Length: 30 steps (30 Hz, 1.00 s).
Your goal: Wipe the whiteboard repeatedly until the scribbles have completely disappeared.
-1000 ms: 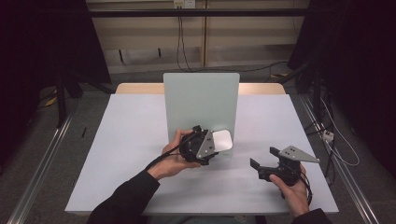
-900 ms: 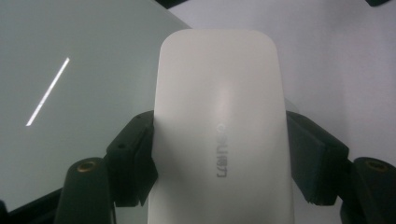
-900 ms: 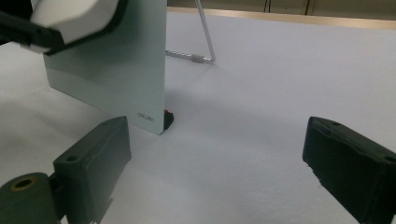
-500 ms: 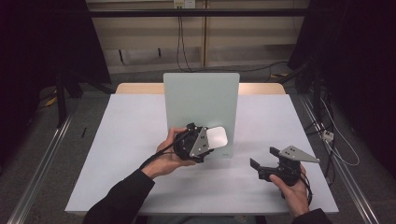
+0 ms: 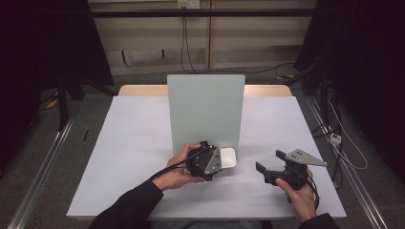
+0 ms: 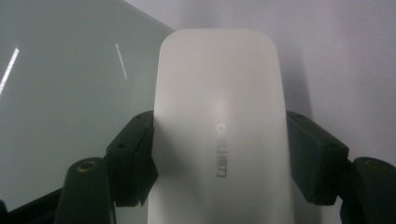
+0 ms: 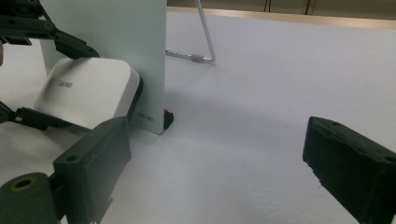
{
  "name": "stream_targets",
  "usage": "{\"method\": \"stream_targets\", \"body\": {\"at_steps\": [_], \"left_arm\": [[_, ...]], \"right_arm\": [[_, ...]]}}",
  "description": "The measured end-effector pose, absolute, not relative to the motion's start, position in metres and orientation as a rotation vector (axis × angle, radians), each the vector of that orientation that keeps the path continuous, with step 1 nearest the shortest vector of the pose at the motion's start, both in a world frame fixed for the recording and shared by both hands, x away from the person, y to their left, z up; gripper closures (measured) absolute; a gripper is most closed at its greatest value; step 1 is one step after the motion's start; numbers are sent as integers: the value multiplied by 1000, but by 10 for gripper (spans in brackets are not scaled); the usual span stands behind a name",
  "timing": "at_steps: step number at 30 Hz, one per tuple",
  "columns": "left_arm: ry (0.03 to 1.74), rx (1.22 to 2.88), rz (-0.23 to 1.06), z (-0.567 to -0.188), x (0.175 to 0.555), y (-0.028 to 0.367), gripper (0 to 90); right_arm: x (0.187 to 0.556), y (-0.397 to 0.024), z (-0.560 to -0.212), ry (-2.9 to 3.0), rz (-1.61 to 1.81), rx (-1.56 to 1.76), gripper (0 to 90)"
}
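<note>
On the left, we have brought the left tongs (image 5: 220,160) lower than they were a second ago: in the earlier high view the white mouse (image 5: 228,157) rode up against the face of the upright green panel (image 5: 205,109), and now it sits down near the panel's foot, low over the white tabletop (image 5: 129,143), though we cannot tell whether it touches. The grip has not changed; in the left gripper view both black pads clamp the mouse (image 6: 219,130) by its long sides, so we are clenched on it. From the centre of the tabletop the mouse lies toward five o'clock, just in front of the panel's right corner. We judge this a lowering toward a set-down, with the release not yet made.

On the right, our right tongs (image 5: 268,160) hover where they were, toward four o'clock, jaws spread wide with nothing between them, facing the mouse (image 7: 88,91) and the panel's edge (image 7: 149,60).
</note>
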<state>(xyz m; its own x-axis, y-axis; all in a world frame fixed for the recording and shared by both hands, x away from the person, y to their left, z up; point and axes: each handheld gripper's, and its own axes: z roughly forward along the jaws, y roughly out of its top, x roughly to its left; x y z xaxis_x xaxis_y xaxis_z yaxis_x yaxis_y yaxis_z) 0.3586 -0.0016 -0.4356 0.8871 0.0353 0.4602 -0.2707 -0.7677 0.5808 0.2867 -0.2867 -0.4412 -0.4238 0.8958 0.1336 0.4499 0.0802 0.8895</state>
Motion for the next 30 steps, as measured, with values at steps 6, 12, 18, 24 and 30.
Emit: {"method": "stream_targets", "body": {"at_steps": [6,12,18,24,30], "left_arm": [[-119,2345,586,-429,362,5,311],[-40,2303,576,-420,367,14,311],[40,2268,548,-412,369,20,311],[78,2241,529,-410,369,25,311],[132,2213,503,-404,363,33,311]], "right_arm": [[286,-287,-441,1915,1305,1327,76],[286,-287,-441,1913,1302,1328,76],[287,-286,-441,1914,1303,1329,76],[287,-286,-441,1914,1305,1325,76],[287,-286,-441,1917,1302,1324,76]]}}
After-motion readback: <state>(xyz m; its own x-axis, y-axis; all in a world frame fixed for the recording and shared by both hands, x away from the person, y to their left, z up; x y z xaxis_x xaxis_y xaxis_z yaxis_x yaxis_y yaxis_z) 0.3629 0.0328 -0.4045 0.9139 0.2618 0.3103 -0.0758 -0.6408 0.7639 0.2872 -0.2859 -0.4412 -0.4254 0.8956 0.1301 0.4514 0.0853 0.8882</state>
